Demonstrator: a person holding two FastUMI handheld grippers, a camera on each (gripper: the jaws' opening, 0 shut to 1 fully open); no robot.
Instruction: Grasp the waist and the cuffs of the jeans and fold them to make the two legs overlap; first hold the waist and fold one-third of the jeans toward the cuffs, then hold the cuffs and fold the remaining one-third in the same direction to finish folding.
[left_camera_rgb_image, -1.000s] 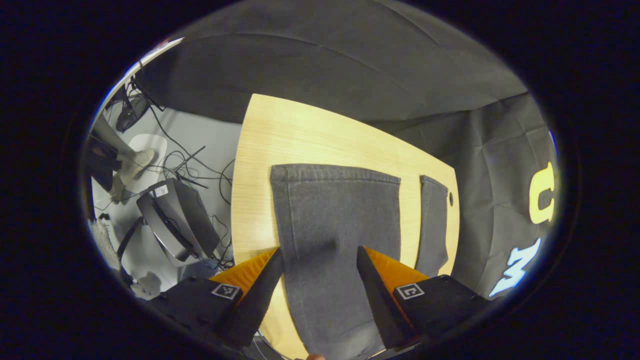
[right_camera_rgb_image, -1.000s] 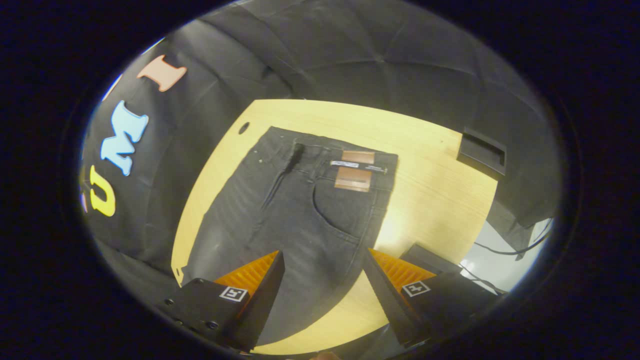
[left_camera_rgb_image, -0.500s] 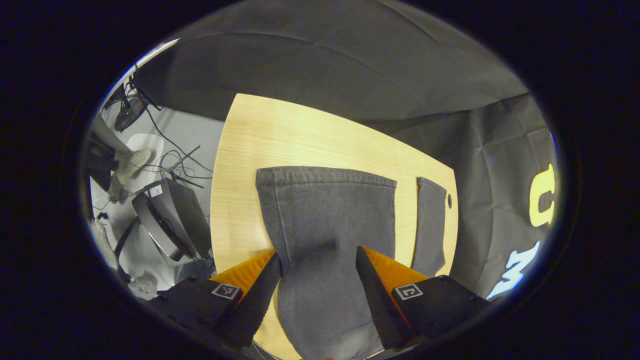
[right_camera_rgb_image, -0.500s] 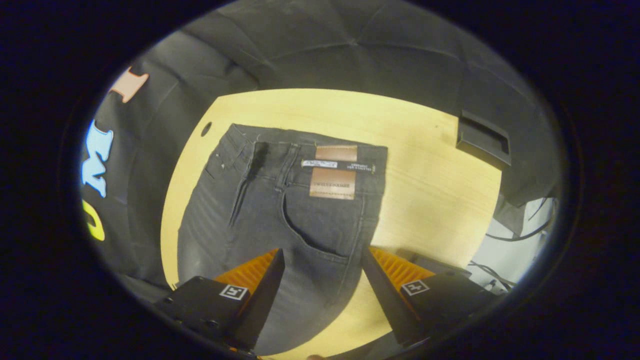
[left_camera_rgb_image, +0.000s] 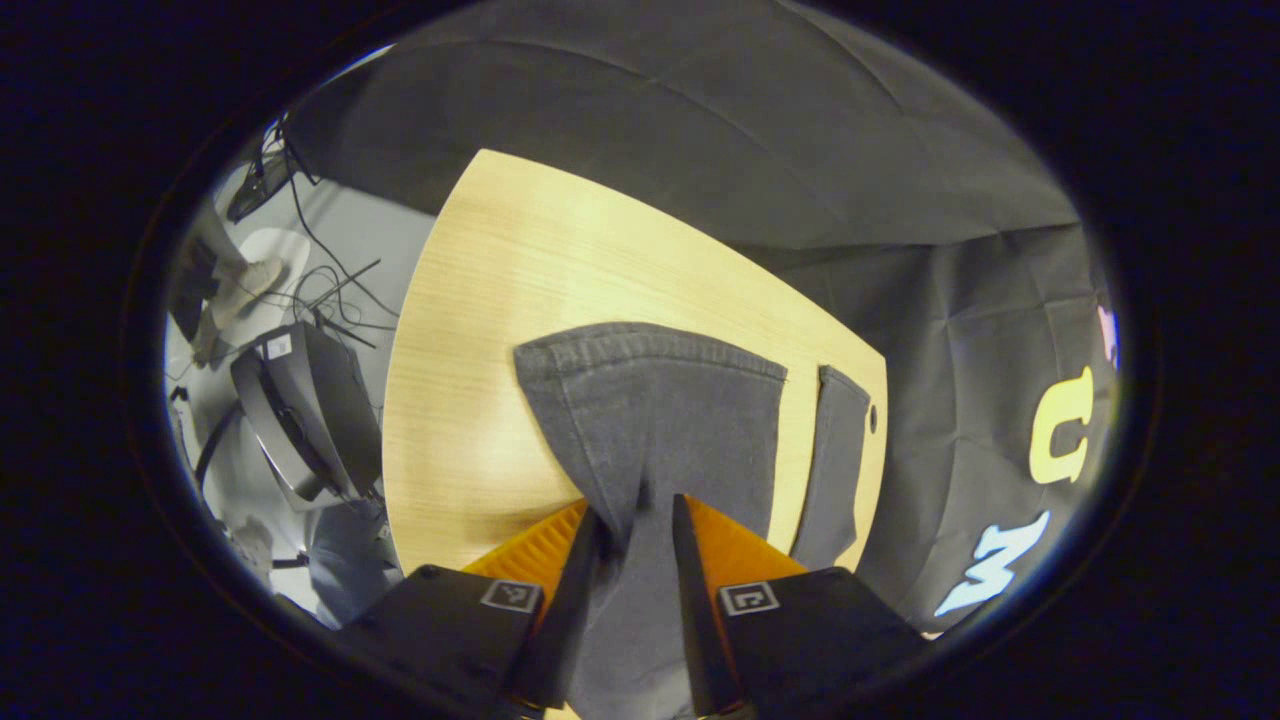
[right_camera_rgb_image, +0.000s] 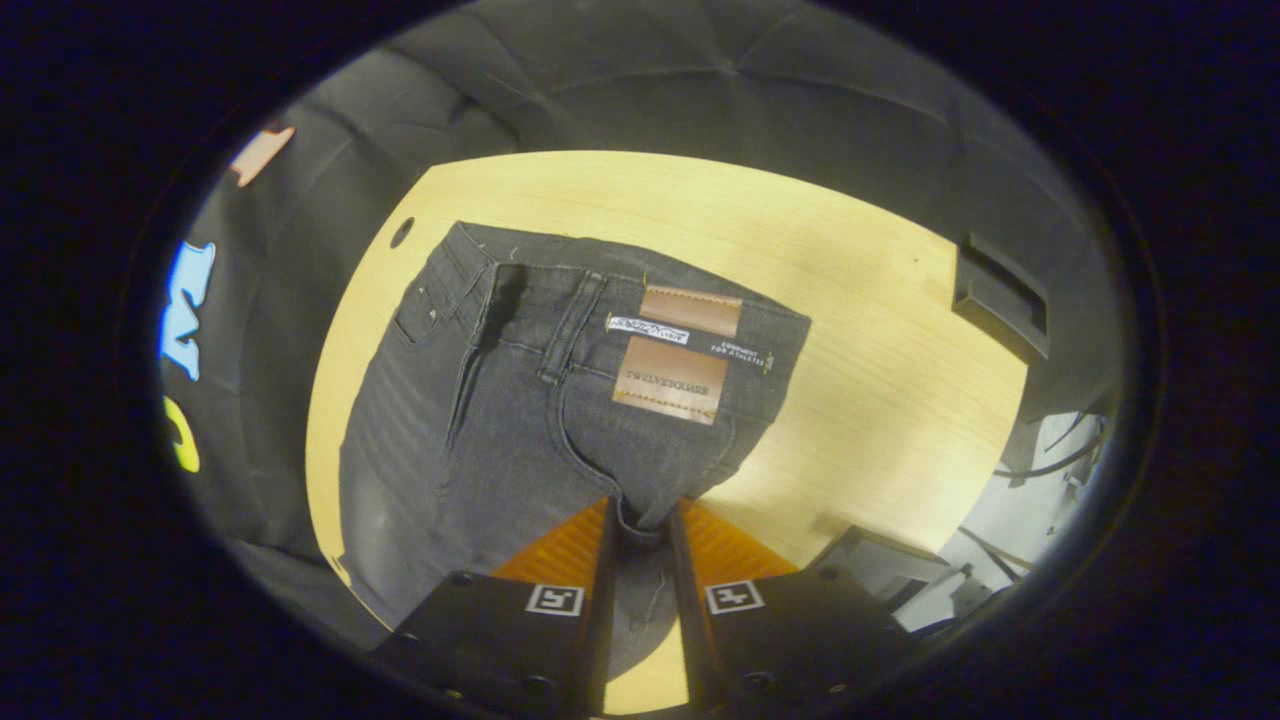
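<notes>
Left gripper view: the left gripper (left_camera_rgb_image: 636, 512) has its fingers pinched on a leg of the jeans (left_camera_rgb_image: 660, 420), the cloth bunched between them — the cuff (left_camera_rgb_image: 640, 340) lies flat ahead on the wooden table (left_camera_rgb_image: 500, 300). Right gripper view: the right gripper (right_camera_rgb_image: 642, 518) is clamped on the denim below the waist (right_camera_rgb_image: 600, 290) — a leather patch (right_camera_rgb_image: 672, 380) sits just beyond.

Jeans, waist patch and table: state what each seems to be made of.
Jeans: dark grey denim by the look, with a woven grain, stitched seams and faded streaks.
Waist patch: probably leather or an imitation, being brown, matte and stitched at the edges.
Table: pale wood or a wood-look laminate, with fine straight grain lines and a smooth face.
</notes>
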